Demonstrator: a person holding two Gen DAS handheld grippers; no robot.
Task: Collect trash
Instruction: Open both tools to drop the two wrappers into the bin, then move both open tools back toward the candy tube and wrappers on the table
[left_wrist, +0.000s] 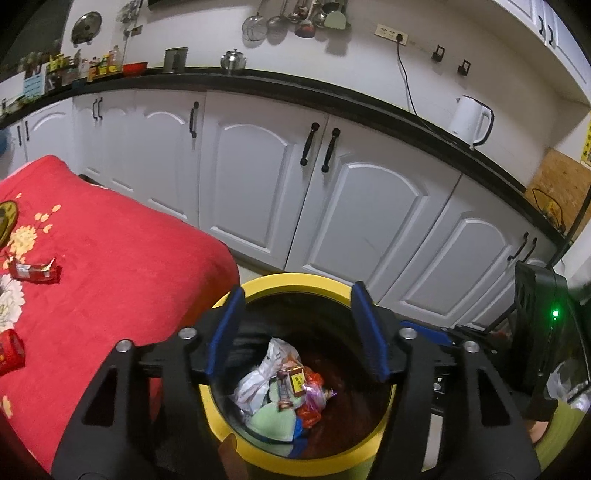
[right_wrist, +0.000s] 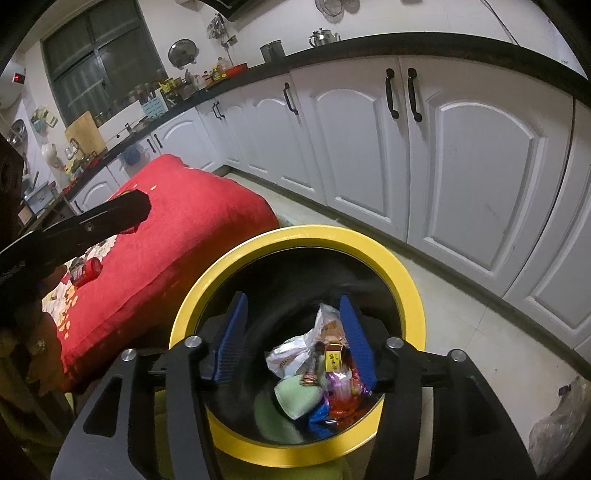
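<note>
A yellow-rimmed trash bin (left_wrist: 295, 282) (right_wrist: 295, 236) stands on the floor beside a red-covered table (left_wrist: 110, 258) (right_wrist: 177, 236). Inside lie several wrappers, a white bag (left_wrist: 258, 380) (right_wrist: 291, 354) and a green cloth (left_wrist: 273, 421) (right_wrist: 295, 398). My left gripper (left_wrist: 297, 295) is open and empty, right above the bin mouth. My right gripper (right_wrist: 293, 304) is open and empty, also over the bin. On the table lie a red wrapper (left_wrist: 35, 271) and a red can (left_wrist: 11, 352) (right_wrist: 86, 271).
White kitchen cabinets (left_wrist: 258, 177) (right_wrist: 461, 166) run behind the bin under a black counter with a white kettle (left_wrist: 471, 120). The other gripper's black body (right_wrist: 85, 221) reaches over the table. A plastic bag (right_wrist: 557, 421) lies on the floor at right.
</note>
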